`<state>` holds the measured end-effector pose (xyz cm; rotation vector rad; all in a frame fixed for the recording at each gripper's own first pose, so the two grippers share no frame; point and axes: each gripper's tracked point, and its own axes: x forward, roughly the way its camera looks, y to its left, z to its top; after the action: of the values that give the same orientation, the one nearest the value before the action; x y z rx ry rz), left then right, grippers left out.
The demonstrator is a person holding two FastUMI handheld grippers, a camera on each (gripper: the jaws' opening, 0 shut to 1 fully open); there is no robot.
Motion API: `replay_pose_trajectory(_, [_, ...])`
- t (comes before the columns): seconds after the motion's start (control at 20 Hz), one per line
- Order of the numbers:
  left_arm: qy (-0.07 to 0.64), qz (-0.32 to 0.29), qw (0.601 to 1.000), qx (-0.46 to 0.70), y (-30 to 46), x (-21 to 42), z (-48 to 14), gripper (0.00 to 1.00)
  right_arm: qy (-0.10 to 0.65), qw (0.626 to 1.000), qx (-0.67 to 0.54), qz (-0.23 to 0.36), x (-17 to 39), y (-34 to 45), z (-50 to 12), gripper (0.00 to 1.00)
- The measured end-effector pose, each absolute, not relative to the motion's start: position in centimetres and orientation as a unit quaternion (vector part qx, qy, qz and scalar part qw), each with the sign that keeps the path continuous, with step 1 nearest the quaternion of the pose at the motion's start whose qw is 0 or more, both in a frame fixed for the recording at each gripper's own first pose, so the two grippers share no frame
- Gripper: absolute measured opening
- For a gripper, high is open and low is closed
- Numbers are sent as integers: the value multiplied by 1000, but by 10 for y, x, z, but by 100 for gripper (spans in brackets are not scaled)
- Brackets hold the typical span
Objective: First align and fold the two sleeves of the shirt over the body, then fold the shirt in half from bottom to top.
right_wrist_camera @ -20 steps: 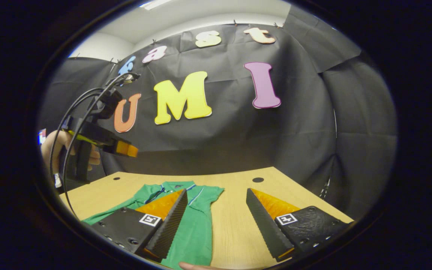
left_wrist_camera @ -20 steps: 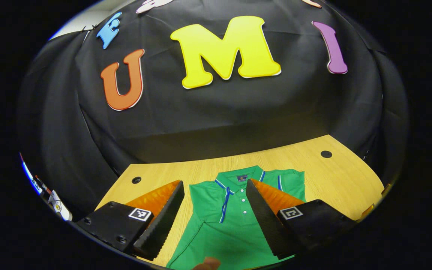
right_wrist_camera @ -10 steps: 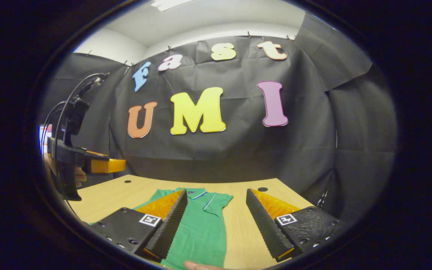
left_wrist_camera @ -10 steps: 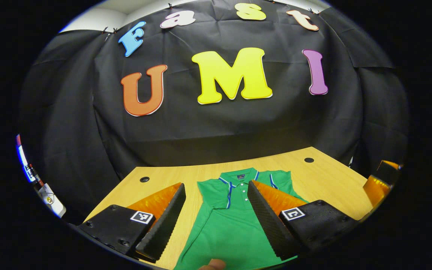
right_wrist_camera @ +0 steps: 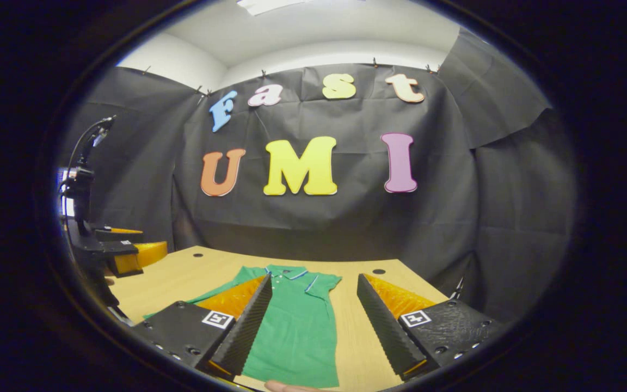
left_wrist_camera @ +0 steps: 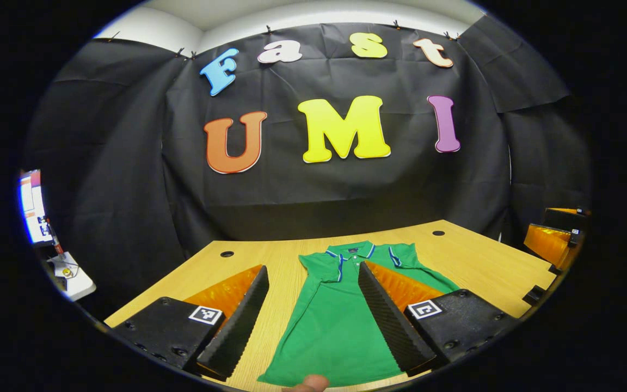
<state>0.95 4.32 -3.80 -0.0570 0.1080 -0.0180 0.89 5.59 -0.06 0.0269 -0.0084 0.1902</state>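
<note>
A green polo shirt (left_wrist_camera: 335,321) lies flat on the wooden table (left_wrist_camera: 482,261), collar at the far end and hem at the near edge. It looks narrow, with a blue-trimmed cuff lying close to the collar. My left gripper (left_wrist_camera: 312,267) is open above the shirt's near half, one finger over bare wood and the other over the cloth. In the right gripper view the shirt (right_wrist_camera: 297,326) runs between the open fingers of my right gripper (right_wrist_camera: 314,276). The left gripper (right_wrist_camera: 123,253) also appears at that view's left edge, and the right gripper (left_wrist_camera: 555,239) at the left gripper view's right edge.
The table has small round holes (left_wrist_camera: 227,253) (left_wrist_camera: 438,233) near its far corners. The black cloth wall stands right behind it. A person's fingertip (left_wrist_camera: 308,383) shows at the near edge by the hem. A lit screen (left_wrist_camera: 30,207) sits off the table's left side.
Both grippers have drawn back toward the near edge, so the whole shirt down to the hem now shows. In the right gripper view the left gripper has dropped lower and moved left. Both stay open.
</note>
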Motion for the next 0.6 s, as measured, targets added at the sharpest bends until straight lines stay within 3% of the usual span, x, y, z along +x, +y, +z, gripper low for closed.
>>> replay_pose_trajectory(0.3, [61, 31, 998, -12, 74, 6, -61, 100, -14, 996, -52, 65, -26, 58, -31, 95])
replay_pose_trajectory(0.6, [79, 15, 996, -27, 68, 14, -96, 100, 8, 994, -100, 37, -26, 56, -71, 95])
